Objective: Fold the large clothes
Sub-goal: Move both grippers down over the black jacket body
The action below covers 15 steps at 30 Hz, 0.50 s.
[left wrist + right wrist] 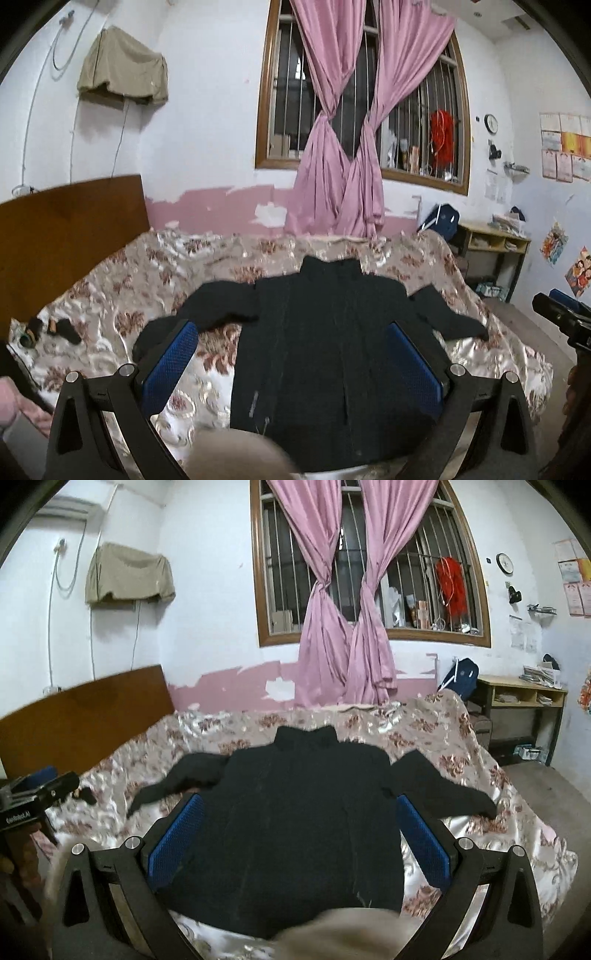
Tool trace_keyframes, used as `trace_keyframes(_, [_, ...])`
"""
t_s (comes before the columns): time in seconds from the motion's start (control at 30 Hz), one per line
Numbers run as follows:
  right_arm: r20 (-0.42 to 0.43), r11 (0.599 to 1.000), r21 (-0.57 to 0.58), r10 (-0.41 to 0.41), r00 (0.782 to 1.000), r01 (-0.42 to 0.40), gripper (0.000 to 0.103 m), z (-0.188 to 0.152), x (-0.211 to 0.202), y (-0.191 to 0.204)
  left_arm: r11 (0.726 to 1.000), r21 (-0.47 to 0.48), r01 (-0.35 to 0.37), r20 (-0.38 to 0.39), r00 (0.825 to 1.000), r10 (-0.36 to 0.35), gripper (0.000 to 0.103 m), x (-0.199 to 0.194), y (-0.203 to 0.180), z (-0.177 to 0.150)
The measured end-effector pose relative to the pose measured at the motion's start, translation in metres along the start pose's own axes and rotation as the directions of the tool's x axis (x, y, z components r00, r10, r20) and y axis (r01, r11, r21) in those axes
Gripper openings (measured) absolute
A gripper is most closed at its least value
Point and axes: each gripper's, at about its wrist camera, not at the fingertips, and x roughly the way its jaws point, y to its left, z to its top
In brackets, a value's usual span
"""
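A black sweater [325, 343] lies flat mid-bed [110, 295], collar toward the far edge, sleeves spread. Left tool [295, 365] and right tool [299, 838] hover wide apart, empty.

Both grippers wide open, just hanging in the air

My left black two-finger gripper with blue textured pads [291, 354] and matching right black blue-padded gripper [299, 830] sit side by side, level, jaws spread, gripping nothing.

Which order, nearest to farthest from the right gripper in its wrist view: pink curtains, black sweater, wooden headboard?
1. black sweater, lying flat between the open right gripper fingers.
2. wooden headboard, left, at the bed's end.
3. pink curtains, on the far wall.
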Motion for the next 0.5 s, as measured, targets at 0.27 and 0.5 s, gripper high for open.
trace_keyframes(0.27, [-0.014,1.0,-0.014,-0.019,1.0,0.019,0.102,0.04,0.019,-0.009,0.998,-0.002,0.062,-0.013,0.998,-0.062,0.103,0.024,-0.017,0.03])
trace_keyframes(0.5, [-0.059,0.998,0.038,-0.051,0.997,0.053,0.102,0.043,0.042,-0.034,0.992,0.042,0.118,-0.095,0.989,-0.114,0.103,0.076,-0.04,0.031])
